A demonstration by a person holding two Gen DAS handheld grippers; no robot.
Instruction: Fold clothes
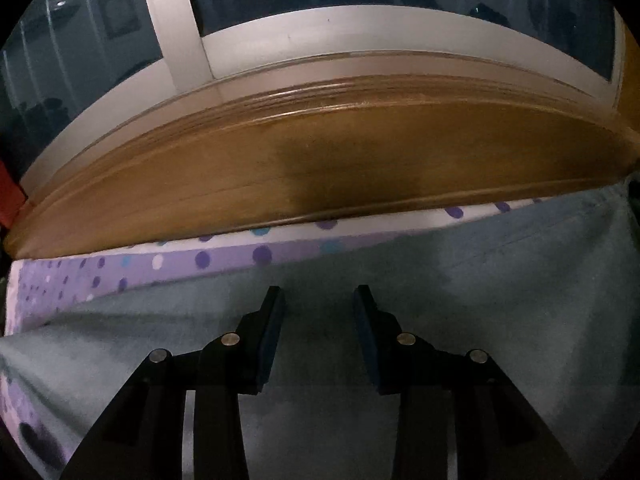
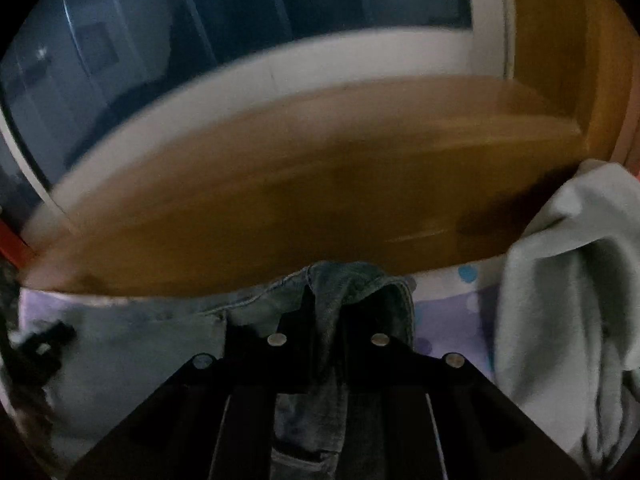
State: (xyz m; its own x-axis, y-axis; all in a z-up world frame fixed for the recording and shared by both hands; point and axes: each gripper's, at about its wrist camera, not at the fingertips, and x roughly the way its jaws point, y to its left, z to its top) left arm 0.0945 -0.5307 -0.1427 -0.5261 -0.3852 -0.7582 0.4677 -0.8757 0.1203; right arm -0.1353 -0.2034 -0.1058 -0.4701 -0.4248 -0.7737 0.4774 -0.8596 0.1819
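Note:
A blue-grey pair of jeans [image 1: 500, 280] lies spread over a purple dotted bedsheet [image 1: 160, 264]. In the left wrist view my left gripper [image 1: 319, 294] hovers just over the cloth, open, with a clear gap and nothing pinched between its fingers. In the right wrist view my right gripper [image 2: 326, 312] is shut on a bunched fold of the jeans [image 2: 352, 276], which sticks up past the fingertips with a stitched seam showing. The rest of the denim [image 2: 140, 340] trails off to the left.
A wooden ledge [image 1: 320, 168] runs along the far edge of the bed under a white-framed window [image 1: 360, 28]. A pale grey-green fleece garment [image 2: 560, 280] is heaped at the right. A dark blurred shape [image 2: 40, 344] sits on the denim at the left.

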